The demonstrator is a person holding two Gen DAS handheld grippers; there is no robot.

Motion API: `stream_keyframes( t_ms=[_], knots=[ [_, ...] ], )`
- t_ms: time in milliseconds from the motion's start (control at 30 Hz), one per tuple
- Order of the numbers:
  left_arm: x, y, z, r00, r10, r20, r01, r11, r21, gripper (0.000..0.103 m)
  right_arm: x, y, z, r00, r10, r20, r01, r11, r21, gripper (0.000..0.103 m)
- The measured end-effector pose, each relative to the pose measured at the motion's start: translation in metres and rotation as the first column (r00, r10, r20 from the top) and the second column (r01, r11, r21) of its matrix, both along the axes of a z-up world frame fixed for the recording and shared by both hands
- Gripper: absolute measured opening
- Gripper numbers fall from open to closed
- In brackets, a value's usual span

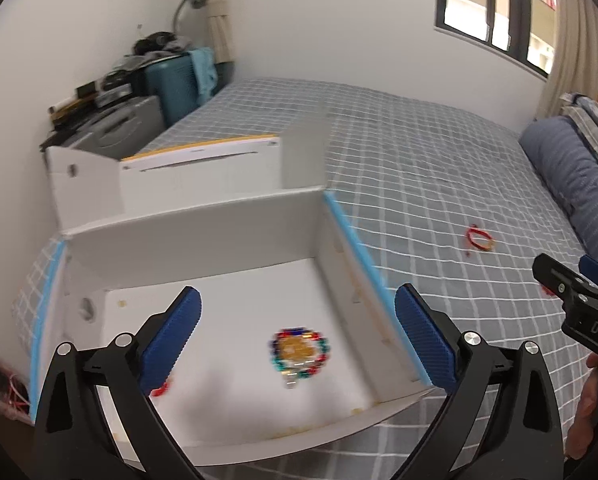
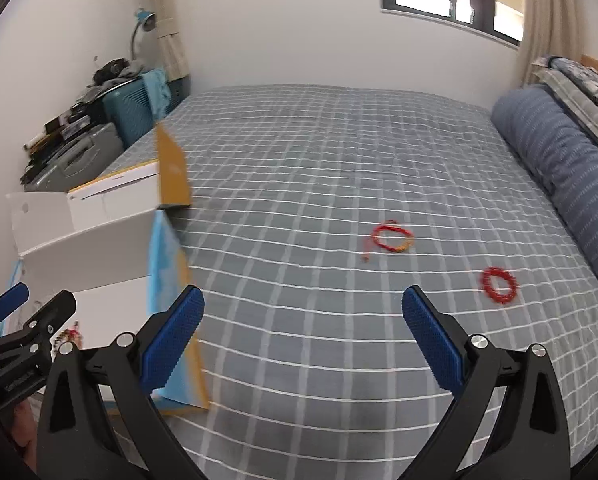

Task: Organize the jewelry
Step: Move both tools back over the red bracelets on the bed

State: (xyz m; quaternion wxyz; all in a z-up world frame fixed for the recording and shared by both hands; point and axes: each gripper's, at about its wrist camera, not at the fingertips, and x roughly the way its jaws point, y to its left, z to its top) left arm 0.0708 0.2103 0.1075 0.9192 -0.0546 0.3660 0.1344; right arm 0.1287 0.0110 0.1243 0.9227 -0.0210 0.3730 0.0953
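A multicoloured beaded bracelet (image 1: 299,350) with a gold middle lies on the white floor of an open cardboard box (image 1: 203,236), toward the box's near edge; a small red piece (image 1: 161,390) lies near the box's near left corner, partly hidden behind a blue finger pad. The box sits at the left edge of the bed (image 2: 339,152), which is covered by a grey checked sheet. Out on the sheet, well apart from the box, lie a red string bracelet (image 2: 391,238) with a gold bit and, nearer the bed's right edge, a red beaded bracelet (image 2: 499,285). The left gripper (image 1: 297,336) hangs above the box with its jaws spread wide, gripping nothing. The right gripper (image 2: 303,338) is likewise released, over bare sheet just right of the box. A rolled blue striped quilt (image 2: 559,168) lies along the right edge.
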Motion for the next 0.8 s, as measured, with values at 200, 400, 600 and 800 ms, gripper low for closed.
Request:
stream_keyframes(
  t_ms=[200, 400, 600, 800],
  knots=[
    [0.035, -0.055, -0.007, 0.995, -0.093, -0.024, 0.092, 0.996, -0.020, 0.097, 0.013, -0.061, -0.007, 0.995, -0.098, -0.009, 0.097, 0.995, -0.017, 0.095],
    [0.069, -0.117, -0.010, 0.981, -0.193, -0.028, 0.194, 0.981, 0.001, 0.097, 0.031, -0.117, -0.019, 0.982, -0.189, -0.025, 0.189, 0.982, -0.014, 0.095],
    [0.111, -0.166, -0.021, 0.964, -0.260, -0.045, 0.260, 0.966, -0.017, 0.097, 0.048, -0.161, -0.035, 0.968, -0.249, -0.042, 0.248, 0.968, -0.027, 0.095],
    [0.165, -0.198, -0.039, 0.958, -0.281, -0.064, 0.278, 0.959, -0.049, 0.097, 0.077, -0.196, -0.060, 0.955, -0.289, -0.071, 0.285, 0.957, -0.058, 0.095]
  ],
)
